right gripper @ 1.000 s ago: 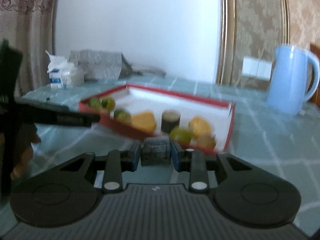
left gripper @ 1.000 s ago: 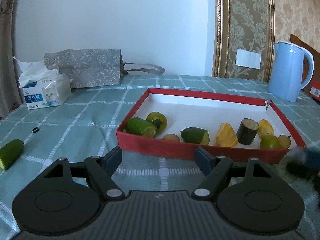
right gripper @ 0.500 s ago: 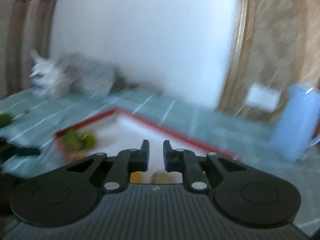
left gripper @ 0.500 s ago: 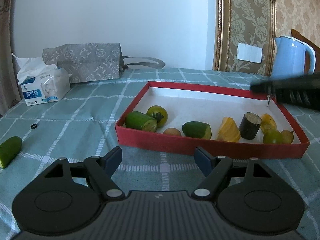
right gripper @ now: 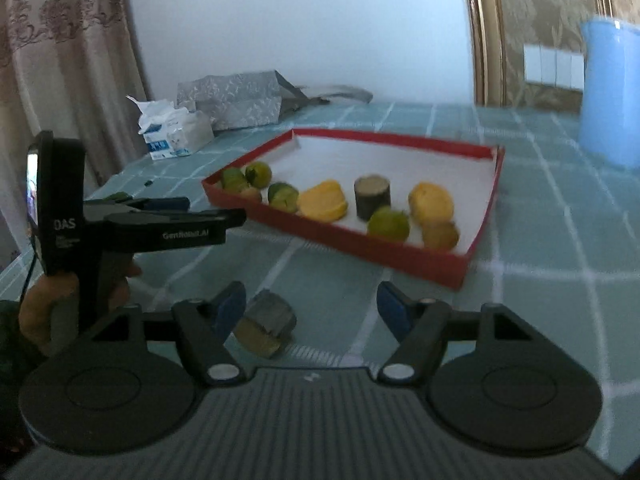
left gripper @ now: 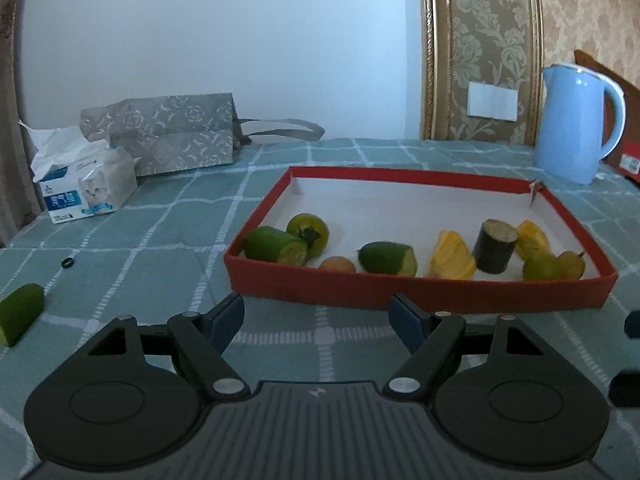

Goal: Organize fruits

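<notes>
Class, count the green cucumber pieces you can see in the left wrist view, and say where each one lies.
3. Two lie in the red tray: one at its left end, one near the front middle. The third lies on the tablecloth, far left, partly cut off.

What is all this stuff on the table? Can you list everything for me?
Shallow red cardboard tray: 1, red with white floor, centre of table.
Green cucumber pieces: 2 in tray, 1 more on cloth at far left.
Green tomato: 1, tray's left end.
Yellow fruit chunks: 2, tray's right half.
Dark cylinder piece: 1 upright in tray; a similar piece lies on cloth outside.
Small round fruits: about 3, green and brownish, along the tray's near wall.
Tissue pack: 1, white-blue, back left.
Grey patterned bag: 1, beside tissues.
Light blue kettle: 1, back right.
Checked teal tablecloth: 1.
Left gripper: black, open.
Right gripper: black, open.
</notes>
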The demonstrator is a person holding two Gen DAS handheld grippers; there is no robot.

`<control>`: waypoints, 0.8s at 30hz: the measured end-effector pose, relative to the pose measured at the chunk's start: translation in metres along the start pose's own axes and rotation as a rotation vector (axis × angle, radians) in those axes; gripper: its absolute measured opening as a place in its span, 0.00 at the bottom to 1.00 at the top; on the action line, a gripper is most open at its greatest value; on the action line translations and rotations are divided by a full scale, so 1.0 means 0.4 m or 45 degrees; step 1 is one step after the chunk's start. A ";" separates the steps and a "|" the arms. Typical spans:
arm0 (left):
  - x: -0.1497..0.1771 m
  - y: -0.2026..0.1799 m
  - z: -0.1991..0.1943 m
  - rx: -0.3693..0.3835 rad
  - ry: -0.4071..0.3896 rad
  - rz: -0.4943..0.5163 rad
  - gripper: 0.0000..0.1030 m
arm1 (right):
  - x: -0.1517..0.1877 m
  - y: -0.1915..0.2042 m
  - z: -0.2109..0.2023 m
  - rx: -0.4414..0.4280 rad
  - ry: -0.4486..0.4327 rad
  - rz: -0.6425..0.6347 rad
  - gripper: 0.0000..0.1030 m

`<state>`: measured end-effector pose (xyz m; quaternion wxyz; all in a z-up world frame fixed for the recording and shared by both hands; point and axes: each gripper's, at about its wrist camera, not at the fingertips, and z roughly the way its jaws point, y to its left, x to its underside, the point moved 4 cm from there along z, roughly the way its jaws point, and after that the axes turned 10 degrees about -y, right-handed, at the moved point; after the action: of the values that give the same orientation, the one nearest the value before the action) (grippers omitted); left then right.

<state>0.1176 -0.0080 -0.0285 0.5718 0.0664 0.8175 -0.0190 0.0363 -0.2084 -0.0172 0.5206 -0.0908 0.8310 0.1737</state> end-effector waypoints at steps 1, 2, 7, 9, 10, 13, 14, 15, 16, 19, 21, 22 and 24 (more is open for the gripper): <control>0.000 0.002 0.002 -0.003 0.004 -0.002 0.77 | 0.008 0.003 0.008 0.008 0.006 0.007 0.69; 0.000 0.003 0.002 -0.003 0.005 -0.008 0.77 | 0.013 0.008 0.012 -0.001 -0.002 0.024 0.69; 0.000 0.007 0.002 -0.001 0.005 -0.020 0.77 | 0.022 0.063 0.024 -0.019 -0.005 -0.036 0.69; -0.001 0.006 0.000 0.002 0.001 -0.014 0.77 | 0.031 0.086 0.037 -0.019 0.017 -0.075 0.69; -0.001 0.006 0.000 0.001 -0.001 -0.010 0.77 | 0.036 0.094 0.041 -0.018 0.012 -0.085 0.69; -0.002 0.005 -0.002 0.001 -0.005 -0.011 0.77 | 0.051 0.109 0.062 -0.008 0.034 -0.115 0.50; -0.001 0.006 -0.002 0.002 -0.005 -0.012 0.77 | 0.056 0.110 0.069 0.000 0.046 -0.117 0.42; -0.001 0.006 -0.002 0.003 -0.004 -0.013 0.77 | 0.062 0.112 0.075 0.015 0.061 -0.133 0.37; -0.001 0.006 -0.002 0.002 -0.004 -0.013 0.77 | 0.064 0.116 0.075 0.032 0.047 -0.160 0.36; -0.001 0.006 -0.001 0.004 -0.001 -0.016 0.77 | 0.068 0.118 0.068 0.036 0.025 -0.172 0.36; 0.000 0.006 0.000 0.004 0.003 -0.018 0.77 | 0.060 0.118 0.064 0.035 0.015 -0.184 0.36; 0.000 0.006 0.000 0.003 0.007 -0.019 0.77 | 0.050 0.119 0.059 0.037 0.000 -0.196 0.36; 0.000 0.006 0.001 0.005 0.012 -0.022 0.77 | 0.018 0.121 0.054 0.047 -0.039 -0.220 0.36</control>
<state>0.1183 -0.0057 -0.0287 0.5678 0.0604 0.8206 -0.0252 0.0352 -0.1554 -0.0229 0.5480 -0.1500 0.8150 0.1142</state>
